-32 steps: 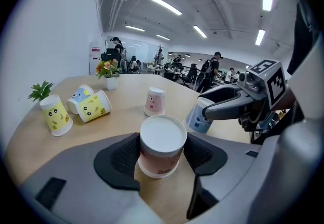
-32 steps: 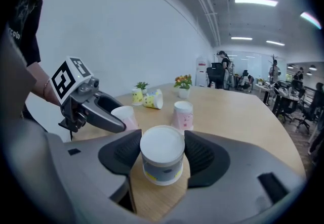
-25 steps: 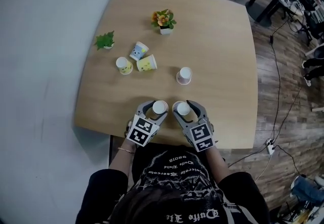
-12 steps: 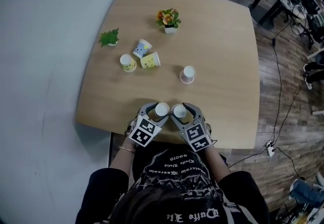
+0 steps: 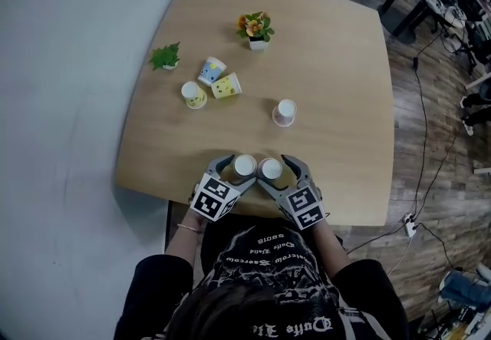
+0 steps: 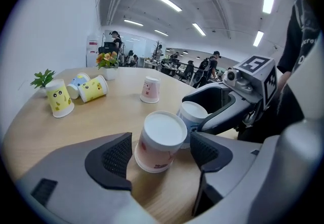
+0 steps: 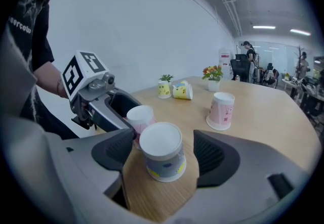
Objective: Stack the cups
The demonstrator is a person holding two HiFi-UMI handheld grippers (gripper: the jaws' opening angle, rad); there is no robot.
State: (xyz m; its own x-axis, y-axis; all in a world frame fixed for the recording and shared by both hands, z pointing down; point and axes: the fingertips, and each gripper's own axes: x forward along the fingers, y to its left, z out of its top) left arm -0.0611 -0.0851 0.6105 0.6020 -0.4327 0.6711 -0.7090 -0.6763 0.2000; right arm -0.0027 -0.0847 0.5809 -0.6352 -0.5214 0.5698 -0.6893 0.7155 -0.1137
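Two paper cups stand upside down side by side near the table's front edge. The pink-printed cup (image 5: 245, 165) (image 6: 161, 140) sits between the jaws of my left gripper (image 5: 238, 172) (image 6: 162, 151). The blue-and-yellow-printed cup (image 5: 270, 168) (image 7: 162, 157) sits between the jaws of my right gripper (image 5: 276, 173) (image 7: 163, 151). Both pairs of jaws have just been opening. A gap shows on each side of each cup, so no pad presses. Further back stand a pink cup (image 5: 285, 112) and a yellow cup (image 5: 193, 94), both upside down.
A blue cup (image 5: 212, 69) and a yellow cup (image 5: 227, 86) lie on their sides at the centre left. A small green plant (image 5: 165, 57) and a potted flower (image 5: 255, 28) stand further back. The table's front edge (image 5: 230, 212) runs just under the grippers.
Both grippers' jaws have spread away from the cups between them. The two grippers and their cups have come closer together than a second ago.
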